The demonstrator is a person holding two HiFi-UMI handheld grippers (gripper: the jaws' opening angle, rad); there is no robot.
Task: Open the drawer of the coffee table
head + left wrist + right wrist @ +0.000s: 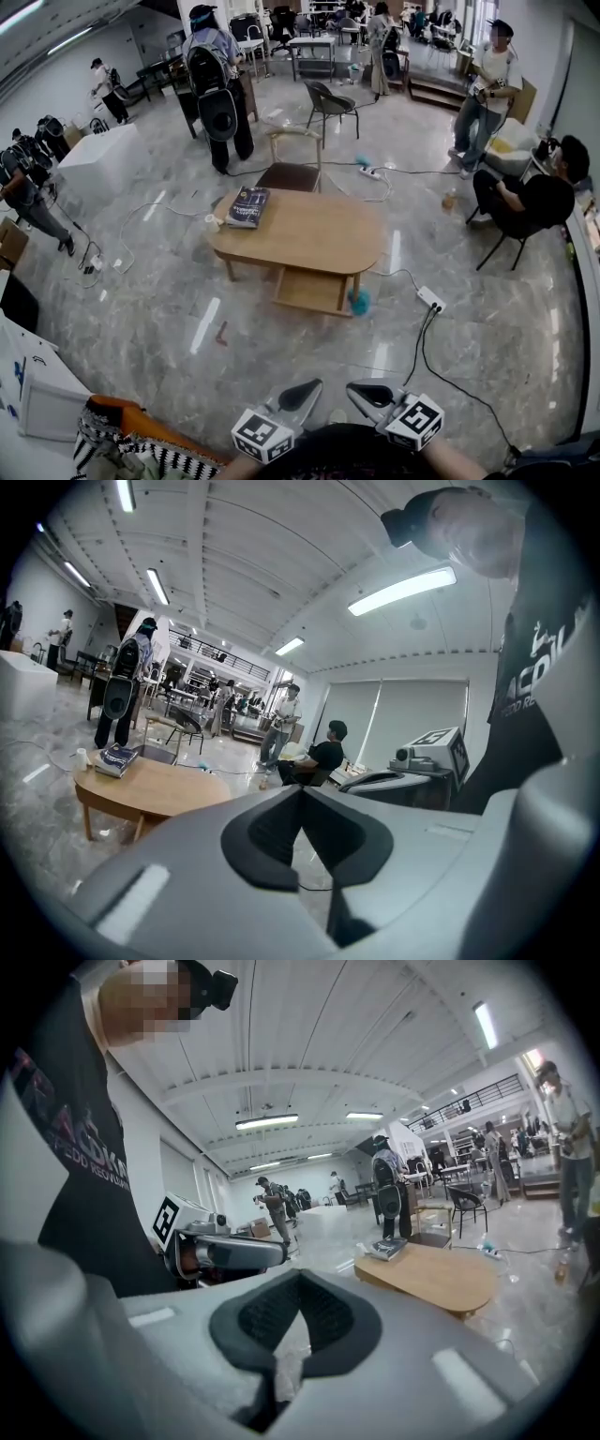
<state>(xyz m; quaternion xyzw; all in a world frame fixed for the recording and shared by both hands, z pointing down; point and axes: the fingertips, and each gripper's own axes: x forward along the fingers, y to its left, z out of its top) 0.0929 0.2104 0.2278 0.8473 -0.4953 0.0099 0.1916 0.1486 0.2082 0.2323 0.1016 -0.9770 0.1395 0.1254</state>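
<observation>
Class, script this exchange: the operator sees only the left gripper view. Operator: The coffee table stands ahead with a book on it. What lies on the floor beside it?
Observer: A white power strip lies right of the coffee table, seen from the head view.
Operator: Anything closer to it?
Observer: A teal thing sits by its near right leg.
Operator: Are the right tongs shut?
Observer: Yes, on the right gripper the tongs are shut, nothing between them.

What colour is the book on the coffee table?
Dark, nearly black; the book shows best in the head view.
</observation>
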